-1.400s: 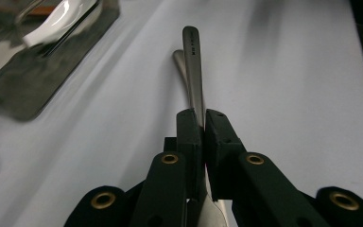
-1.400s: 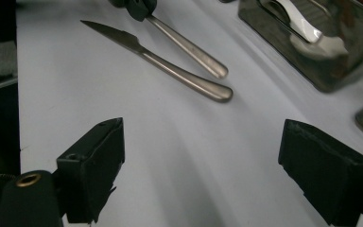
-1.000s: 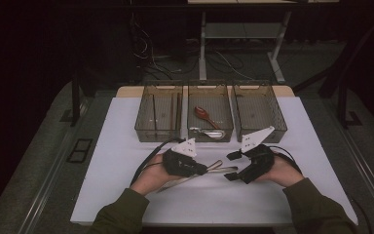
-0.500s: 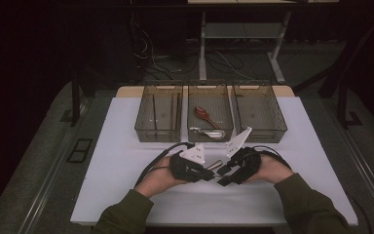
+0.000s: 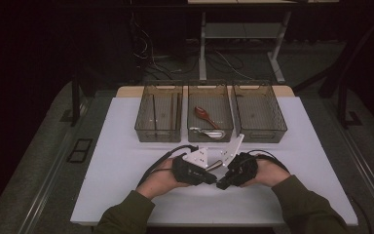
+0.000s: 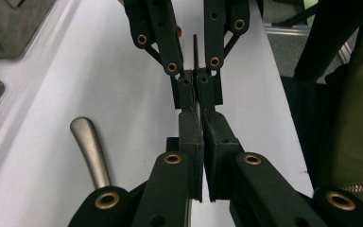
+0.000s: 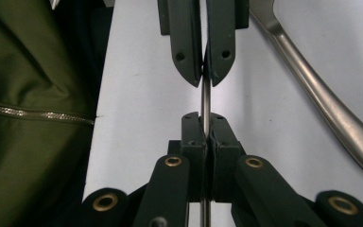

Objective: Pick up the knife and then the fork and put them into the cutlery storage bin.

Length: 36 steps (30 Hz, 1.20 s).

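- The left gripper (image 6: 201, 123) has its fingers pressed fully together on a thin metal strip (image 7: 206, 99), which they hold edge-on; no gap shows between the pads.
- The right gripper (image 7: 203, 118) meets it head-on, fingertips almost touching the left one's; its fingers have just been closing and now pinch the same strip, which runs straight from one pair into the other.
- Held at both ends like this, the strip hangs just above the counter (image 5: 121, 161) between the two hands; my guess is that the double grip steadies it for a hand-over or a re-grip, since so narrow an edge could twist in one pair of fingers.
- Just beside the joined fingertips, on the side away from the person, a rounded steel handle (image 6: 92, 151) lies flat on the counter, apart from both pairs of fingers; whether it belongs to the clamped strip I cannot tell.
- On the other side of the fingers, an olive sleeve (image 7: 28, 94) sits close; the work is kept at the counter's near edge, probably for control.
- Well beyond the fingertips stand three clear trays in a row: the left tray (image 5: 158, 131), the middle tray (image 5: 210, 88) and the right tray (image 5: 259, 134).
- The middle tray, straight ahead of the fingers, holds a brown spoon (image 5: 204, 114) and a metal utensil (image 5: 207, 131); it looks like the likeliest place for the strip to go.
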Tool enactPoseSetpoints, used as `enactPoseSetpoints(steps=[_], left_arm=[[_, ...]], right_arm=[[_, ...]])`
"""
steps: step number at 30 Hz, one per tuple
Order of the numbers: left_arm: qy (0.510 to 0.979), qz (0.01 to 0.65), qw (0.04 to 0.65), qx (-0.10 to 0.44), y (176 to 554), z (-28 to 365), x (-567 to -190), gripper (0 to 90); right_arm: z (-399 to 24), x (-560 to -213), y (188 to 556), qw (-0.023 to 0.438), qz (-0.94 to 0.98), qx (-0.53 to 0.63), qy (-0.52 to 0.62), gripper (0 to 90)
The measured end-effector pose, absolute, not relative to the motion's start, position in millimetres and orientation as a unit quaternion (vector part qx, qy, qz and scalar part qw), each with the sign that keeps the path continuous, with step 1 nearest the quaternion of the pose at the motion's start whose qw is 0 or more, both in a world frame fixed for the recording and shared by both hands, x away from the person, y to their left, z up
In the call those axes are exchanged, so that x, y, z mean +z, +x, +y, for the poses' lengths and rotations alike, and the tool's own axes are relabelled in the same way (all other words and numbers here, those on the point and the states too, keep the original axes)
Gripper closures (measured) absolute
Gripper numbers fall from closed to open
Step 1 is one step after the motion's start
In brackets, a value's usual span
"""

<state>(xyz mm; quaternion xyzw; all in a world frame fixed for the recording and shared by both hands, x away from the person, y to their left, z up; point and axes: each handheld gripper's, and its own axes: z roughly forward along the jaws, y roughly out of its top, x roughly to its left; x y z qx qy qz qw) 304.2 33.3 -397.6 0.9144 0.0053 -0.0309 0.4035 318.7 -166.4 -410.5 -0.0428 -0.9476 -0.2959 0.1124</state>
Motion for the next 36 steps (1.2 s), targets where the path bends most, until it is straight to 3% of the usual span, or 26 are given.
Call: enactPoseSetpoints(steps=[3, 11, 14, 26, 36], left_arm=[[0.91, 0.015, 0.414, -0.031, 304.8, 35.3, -399.6, 84.5], [0.887, 0.061, 0.458, 0.001, 309.2, 51.4, -396.3, 52.5], [0.878, 0.092, 0.469, 0.02, 309.7, 62.2, -395.0, 45.6], [0.869, 0.156, 0.467, 0.053, 305.4, 101.1, -403.3, 35.2], [0.856, 0.219, 0.464, 0.056, 295.5, 127.4, -419.7, 23.9]], right_arm=[[-166.0, -410.3, 318.7, 0.109, -0.949, -0.293, -0.045, 86.6], [-177.4, -412.7, 325.6, 0.056, -0.959, -0.272, -0.061, 86.5], [-189.0, -413.2, 330.2, 0.036, -0.958, -0.272, -0.088, 86.5], [-233.0, -396.9, 345.9, -0.006, -0.933, -0.305, -0.188, 86.4], [-259.4, -361.5, 361.2, -0.048, -0.896, -0.351, -0.267, 86.4]])
